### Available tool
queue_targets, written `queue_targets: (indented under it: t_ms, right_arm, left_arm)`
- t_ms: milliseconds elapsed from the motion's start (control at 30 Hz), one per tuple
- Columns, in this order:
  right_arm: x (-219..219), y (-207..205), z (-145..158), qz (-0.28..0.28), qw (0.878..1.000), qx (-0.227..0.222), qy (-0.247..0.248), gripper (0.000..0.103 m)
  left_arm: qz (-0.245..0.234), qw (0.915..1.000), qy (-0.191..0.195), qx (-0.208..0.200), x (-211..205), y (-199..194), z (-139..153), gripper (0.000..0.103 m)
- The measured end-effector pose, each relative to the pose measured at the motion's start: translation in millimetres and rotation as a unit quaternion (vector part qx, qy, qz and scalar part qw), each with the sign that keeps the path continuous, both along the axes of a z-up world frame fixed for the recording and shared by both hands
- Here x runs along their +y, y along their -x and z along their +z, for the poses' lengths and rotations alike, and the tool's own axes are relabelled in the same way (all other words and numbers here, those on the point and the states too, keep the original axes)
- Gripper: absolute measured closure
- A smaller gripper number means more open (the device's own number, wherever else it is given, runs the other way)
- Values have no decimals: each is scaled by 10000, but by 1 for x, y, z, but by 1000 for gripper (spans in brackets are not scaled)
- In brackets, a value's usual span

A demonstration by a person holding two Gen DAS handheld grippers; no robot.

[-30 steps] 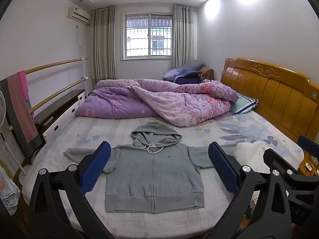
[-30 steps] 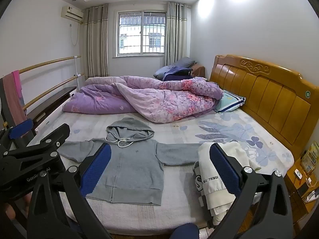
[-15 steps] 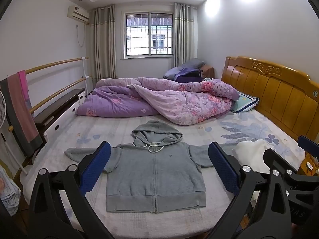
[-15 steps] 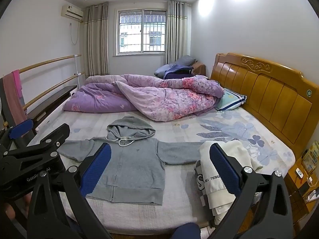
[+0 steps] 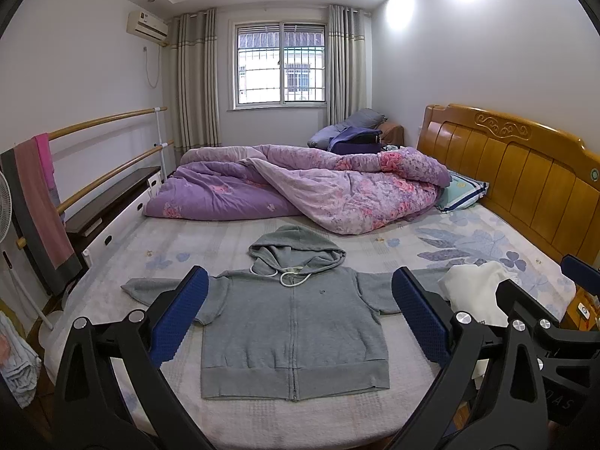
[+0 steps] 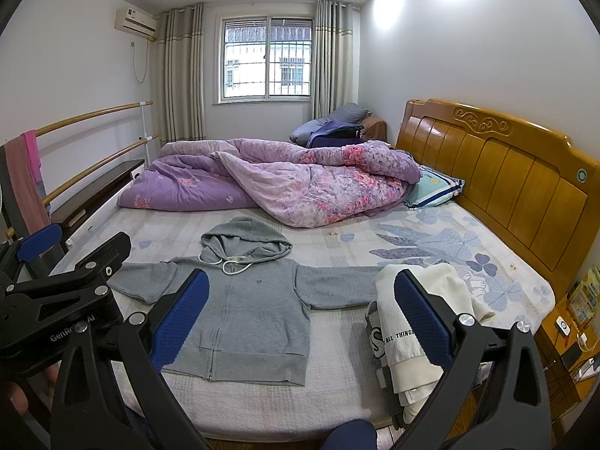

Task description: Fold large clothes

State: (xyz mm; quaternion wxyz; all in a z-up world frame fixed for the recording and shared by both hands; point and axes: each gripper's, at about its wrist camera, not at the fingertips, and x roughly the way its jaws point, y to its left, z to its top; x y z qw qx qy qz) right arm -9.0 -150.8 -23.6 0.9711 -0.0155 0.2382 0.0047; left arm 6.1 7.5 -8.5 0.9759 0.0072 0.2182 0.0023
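Note:
A grey zip hoodie (image 5: 292, 322) lies flat, front up, on the bed (image 5: 232, 243), sleeves spread to both sides, hood toward the quilt. It also shows in the right wrist view (image 6: 247, 315). My left gripper (image 5: 300, 315) is open and empty, held above the near edge of the bed in front of the hoodie. My right gripper (image 6: 300, 311) is open and empty, further right, over the hoodie's right sleeve. The left gripper's body (image 6: 60, 292) shows at the left of the right wrist view.
A pile of folded white and grey clothes (image 6: 408, 333) sits at the near right of the bed. A rumpled purple quilt (image 5: 300, 191) fills the far half. A wooden headboard (image 5: 517, 172) stands right; rails with a hung towel (image 5: 37, 202) stand left.
Both views have shifted slightly; the hoodie sits a little lower and closer in frame. Both grippers stay open and empty.

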Motion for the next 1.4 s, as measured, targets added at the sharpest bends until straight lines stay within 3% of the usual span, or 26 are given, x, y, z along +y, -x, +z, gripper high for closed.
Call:
queue_targets:
  t_ms: [1400]
  right_arm:
    - [1,-3,-3,3,10000,50,-20,8]
  left_arm:
    - [4,10000,-21,21,3,0,-1,5]
